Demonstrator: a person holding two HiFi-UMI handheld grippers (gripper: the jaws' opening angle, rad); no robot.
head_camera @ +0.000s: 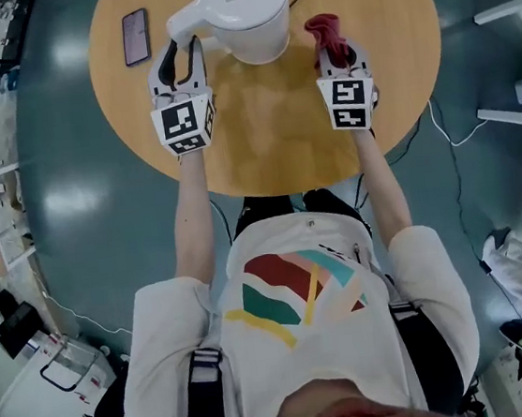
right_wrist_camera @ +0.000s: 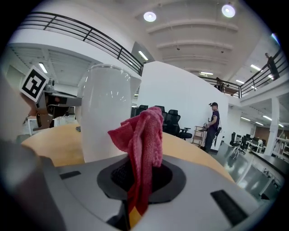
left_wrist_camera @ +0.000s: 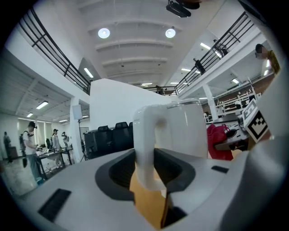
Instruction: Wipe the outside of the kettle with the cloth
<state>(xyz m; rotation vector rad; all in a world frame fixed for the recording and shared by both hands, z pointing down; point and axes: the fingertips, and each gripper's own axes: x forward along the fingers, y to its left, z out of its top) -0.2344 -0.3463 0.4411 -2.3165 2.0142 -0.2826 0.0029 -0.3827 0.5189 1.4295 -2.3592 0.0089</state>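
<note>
The left gripper (head_camera: 178, 54) is holding the white kettle (head_camera: 247, 16), its jaws squeezing the handle (left_wrist_camera: 146, 149). The right gripper (head_camera: 336, 50) jaws are pinching the red cloth (head_camera: 324, 33) just beside the kettle.

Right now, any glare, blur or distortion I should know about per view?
Head view: sharp, evenly lit; bright glare patches on the floor, white kettle slightly washed out. Left gripper view: strong fisheye, dark corners, railings bowed; kettle handle close up and soft. Right gripper view: same fisheye; cloth crisp, ceiling lights bloom.
</note>
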